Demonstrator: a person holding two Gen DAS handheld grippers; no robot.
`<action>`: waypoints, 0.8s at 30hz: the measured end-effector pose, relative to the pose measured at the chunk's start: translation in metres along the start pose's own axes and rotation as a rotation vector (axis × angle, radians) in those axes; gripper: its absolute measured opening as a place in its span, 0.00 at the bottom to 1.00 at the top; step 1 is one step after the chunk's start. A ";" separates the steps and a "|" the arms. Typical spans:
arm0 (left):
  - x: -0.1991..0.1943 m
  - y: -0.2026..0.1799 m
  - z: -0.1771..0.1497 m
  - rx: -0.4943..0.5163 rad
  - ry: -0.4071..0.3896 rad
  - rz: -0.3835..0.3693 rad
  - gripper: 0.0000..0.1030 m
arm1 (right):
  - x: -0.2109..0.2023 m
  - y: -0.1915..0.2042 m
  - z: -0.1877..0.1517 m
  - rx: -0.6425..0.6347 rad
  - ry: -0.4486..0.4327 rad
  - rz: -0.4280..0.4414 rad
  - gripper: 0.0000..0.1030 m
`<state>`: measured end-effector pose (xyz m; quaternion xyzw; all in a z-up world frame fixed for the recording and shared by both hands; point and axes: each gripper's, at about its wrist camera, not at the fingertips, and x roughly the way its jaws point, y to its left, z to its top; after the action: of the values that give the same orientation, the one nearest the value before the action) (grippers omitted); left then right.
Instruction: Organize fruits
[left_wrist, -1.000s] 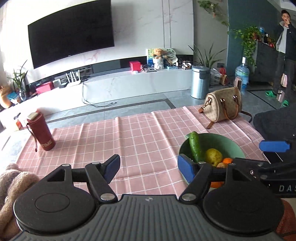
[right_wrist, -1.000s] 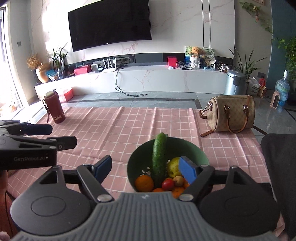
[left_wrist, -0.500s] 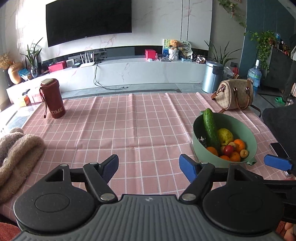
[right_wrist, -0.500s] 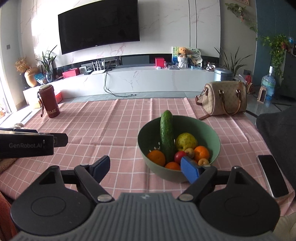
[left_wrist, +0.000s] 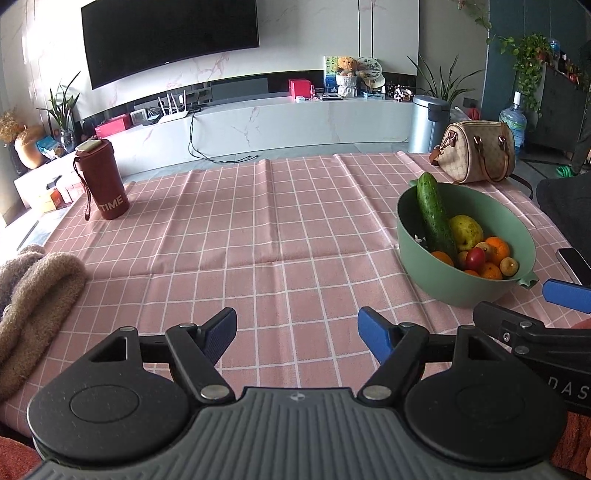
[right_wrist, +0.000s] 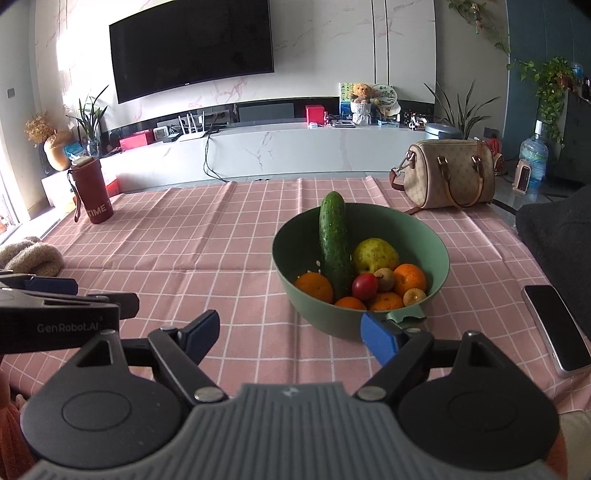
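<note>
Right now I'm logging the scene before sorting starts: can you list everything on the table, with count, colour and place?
bowl: one, green, right of centre on the tablecloth.
cucumber: one, dark green, leaning on the bowl's far rim.
pear: one, yellow-green, in the bowl.
oranges: at least four, in the bowl.
tablecloth: one, pink checked.
tumbler: one, dark red, far left.
handbag: one, beige, far right.
phone: one, dark, right edge.
left gripper: open, over bare cloth.
right gripper: open, before the bowl.

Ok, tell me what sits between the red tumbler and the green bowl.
Nothing: in both wrist views only bare pink checked tablecloth runs from the red tumbler to the green bowl.
</note>
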<state>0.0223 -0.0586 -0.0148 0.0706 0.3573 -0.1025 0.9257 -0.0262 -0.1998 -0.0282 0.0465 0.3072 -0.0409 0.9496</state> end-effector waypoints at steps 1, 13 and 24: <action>0.001 0.001 0.000 0.002 0.001 0.000 0.85 | 0.000 0.000 0.000 -0.001 -0.001 0.001 0.78; 0.003 -0.001 -0.001 0.015 0.011 0.001 0.85 | 0.001 -0.001 -0.002 0.003 -0.005 0.007 0.78; 0.002 -0.002 -0.001 0.017 0.008 0.006 0.85 | 0.001 -0.002 -0.002 0.011 -0.004 0.011 0.78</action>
<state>0.0227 -0.0609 -0.0164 0.0800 0.3601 -0.1025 0.9238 -0.0270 -0.2021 -0.0302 0.0532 0.3048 -0.0376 0.9502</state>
